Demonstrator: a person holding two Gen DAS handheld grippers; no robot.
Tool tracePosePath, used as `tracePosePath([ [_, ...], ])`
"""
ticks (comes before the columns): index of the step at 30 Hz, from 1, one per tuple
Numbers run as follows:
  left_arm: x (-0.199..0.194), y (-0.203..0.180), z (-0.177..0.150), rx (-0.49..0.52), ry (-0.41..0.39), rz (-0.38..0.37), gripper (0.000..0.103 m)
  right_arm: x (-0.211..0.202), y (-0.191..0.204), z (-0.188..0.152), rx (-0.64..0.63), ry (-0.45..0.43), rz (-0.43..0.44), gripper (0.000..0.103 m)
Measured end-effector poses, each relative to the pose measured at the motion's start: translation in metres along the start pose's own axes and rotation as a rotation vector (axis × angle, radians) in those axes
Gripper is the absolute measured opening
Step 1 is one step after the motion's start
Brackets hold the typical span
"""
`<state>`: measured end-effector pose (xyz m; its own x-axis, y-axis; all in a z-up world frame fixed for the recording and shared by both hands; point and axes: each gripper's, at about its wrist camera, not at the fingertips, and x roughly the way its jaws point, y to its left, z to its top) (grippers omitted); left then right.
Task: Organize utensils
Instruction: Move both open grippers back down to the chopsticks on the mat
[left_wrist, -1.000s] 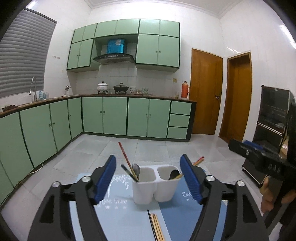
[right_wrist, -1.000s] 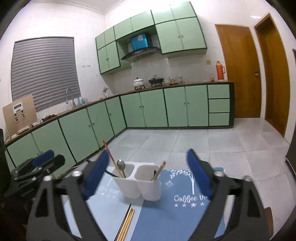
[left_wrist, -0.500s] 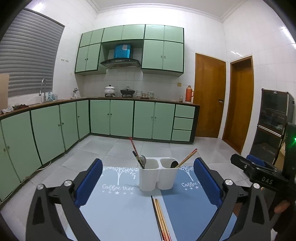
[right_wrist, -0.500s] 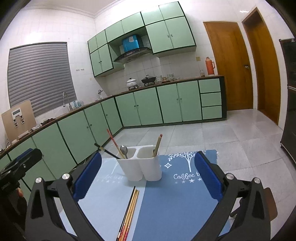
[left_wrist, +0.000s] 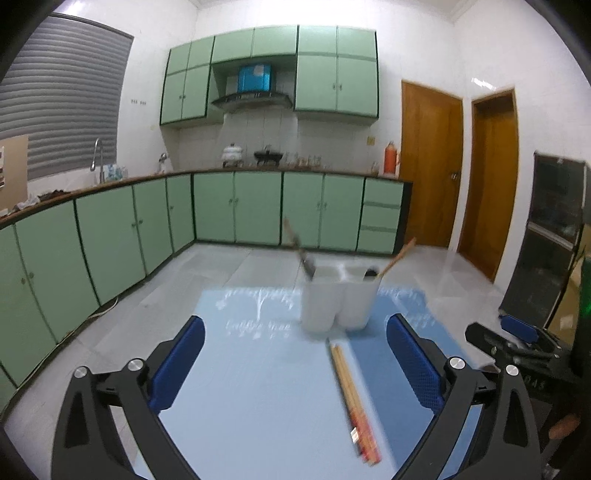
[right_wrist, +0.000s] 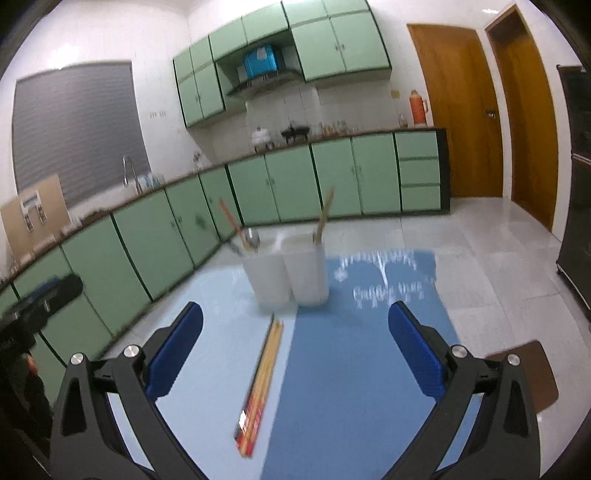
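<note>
From the left wrist view, the left hand-held gripper (left_wrist: 295, 365) stood with its blue-padded fingers (left_wrist: 177, 363) wide apart and nothing between them, above a blue mat (left_wrist: 258, 387) spread on the desk (left_wrist: 110, 343). A white two-compartment utensil holder (left_wrist: 338, 299) stood upright on the far part of the mat. Its left compartment held a reddish chopstick and a dark utensil, both blurred; its right compartment held a wooden chopstick (left_wrist: 399, 254) leaning to the right. A bundle of loose chopsticks (left_wrist: 352, 398) lay flat on the mat just in front of the holder, between the fingers and nearer the right one. The right hand-held gripper (left_wrist: 517, 338) appeared at the right edge.

From the right wrist view, the right hand-held gripper (right_wrist: 295, 347) likewise had its jaws spread apart and gripped nothing. The utensil holder (right_wrist: 288, 277) stood ahead on the mat (right_wrist: 351, 369), a spoon (right_wrist: 253, 236) and a red chopstick (right_wrist: 231, 219) in its left compartment and a wooden chopstick (right_wrist: 323, 212) in its right. The loose chopsticks (right_wrist: 260, 384) lay just before it. Green cabinets (right_wrist: 332, 177) lined the far wall.
</note>
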<state>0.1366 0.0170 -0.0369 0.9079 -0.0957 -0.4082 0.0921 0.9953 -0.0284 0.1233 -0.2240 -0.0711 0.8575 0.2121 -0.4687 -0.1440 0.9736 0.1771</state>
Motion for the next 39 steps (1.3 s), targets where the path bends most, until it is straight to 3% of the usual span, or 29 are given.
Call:
tracePosePath([
  [7,0.027,0.018,-0.061,-0.009,0.145,0.024,0.097,0.035,0.015,-0.072,-0.039,0.151,-0.023,0.097],
  [15,0.042,0.033,-0.101,-0.017,0.24,0.043,0.097,0.054,0.024,-0.112,-0.098,0.266,-0.053,0.096],
  [32,0.042,0.035,-0.109,-0.018,0.251,0.023,0.097,0.071,0.037,-0.123,-0.185,0.332,-0.12,0.095],
  [39,0.041,0.036,-0.108,-0.023,0.25,0.027,0.097,0.072,0.043,-0.125,-0.187,0.355,-0.105,0.086],
])
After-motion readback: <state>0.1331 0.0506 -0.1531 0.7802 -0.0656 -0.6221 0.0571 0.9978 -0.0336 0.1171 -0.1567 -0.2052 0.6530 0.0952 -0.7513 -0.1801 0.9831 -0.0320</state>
